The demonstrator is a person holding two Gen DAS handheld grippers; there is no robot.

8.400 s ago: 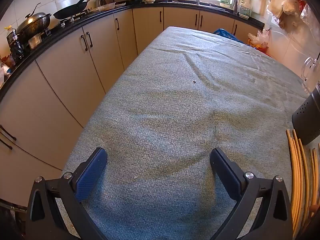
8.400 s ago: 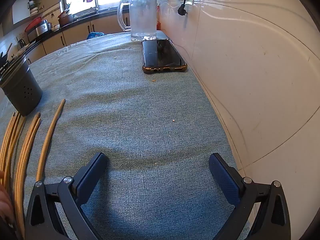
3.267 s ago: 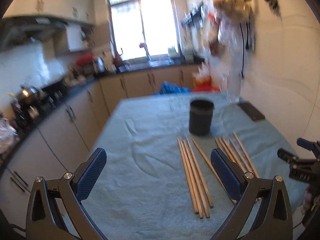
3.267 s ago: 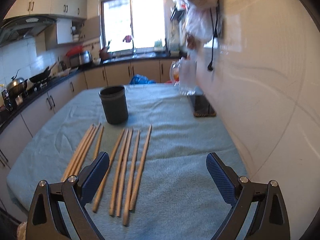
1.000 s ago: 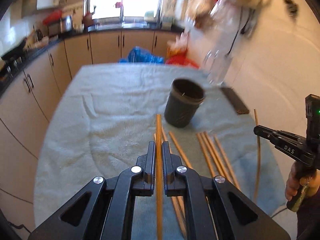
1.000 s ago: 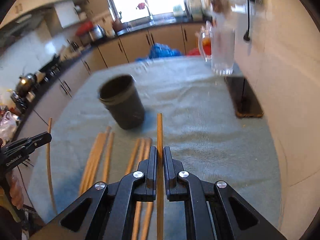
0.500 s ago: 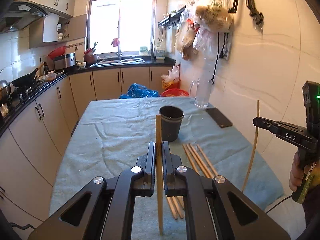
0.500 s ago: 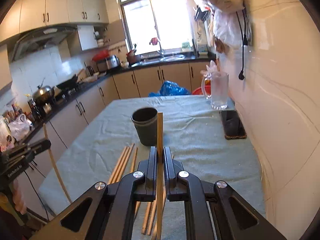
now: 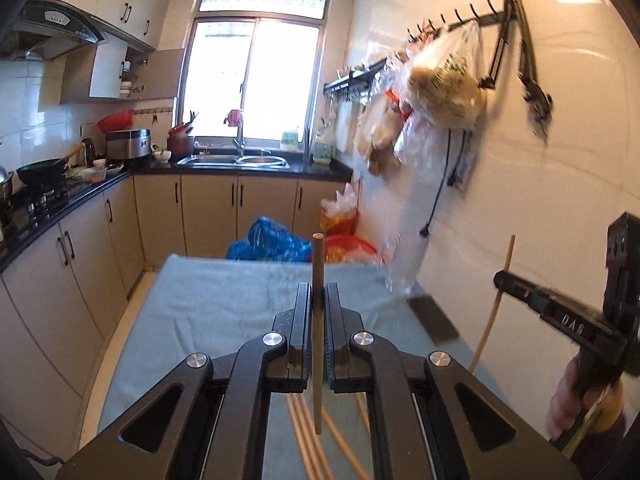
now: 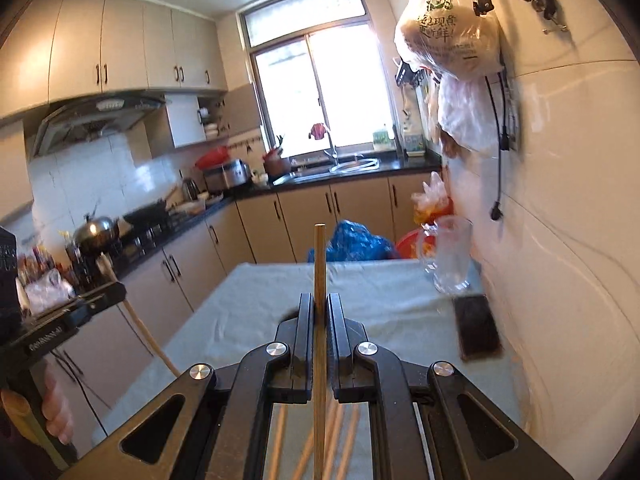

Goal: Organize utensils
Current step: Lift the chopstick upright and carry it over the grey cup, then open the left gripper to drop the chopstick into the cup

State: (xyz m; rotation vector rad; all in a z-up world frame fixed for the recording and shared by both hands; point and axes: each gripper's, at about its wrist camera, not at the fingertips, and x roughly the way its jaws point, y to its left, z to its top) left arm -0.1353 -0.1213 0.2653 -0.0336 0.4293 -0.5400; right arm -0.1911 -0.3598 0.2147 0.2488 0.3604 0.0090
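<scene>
Left gripper (image 9: 318, 300): fingers (image 9: 303, 312) clamped together on one wooden chopstick (image 9: 318, 320); its long axis stands upright in this view, top end above the fingertips, lower end hanging clear over the loose chopsticks (image 9: 308, 436) on the surface (image 9: 224, 304); right gripper (image 10: 319, 312): fingers (image 10: 305, 320) likewise clamped on a second chopstick (image 10: 319, 280), upright, its lower end cut off by the frame edge; further chopsticks (image 10: 344, 440) lie beneath, largely hidden behind the gripper body; the holder cup cannot be made out in either view; a glass pitcher (image 10: 450, 260) and a dark phone (image 10: 478, 332) sit near the tiled wall; the kitchen background is partly motion-blurred.
</scene>
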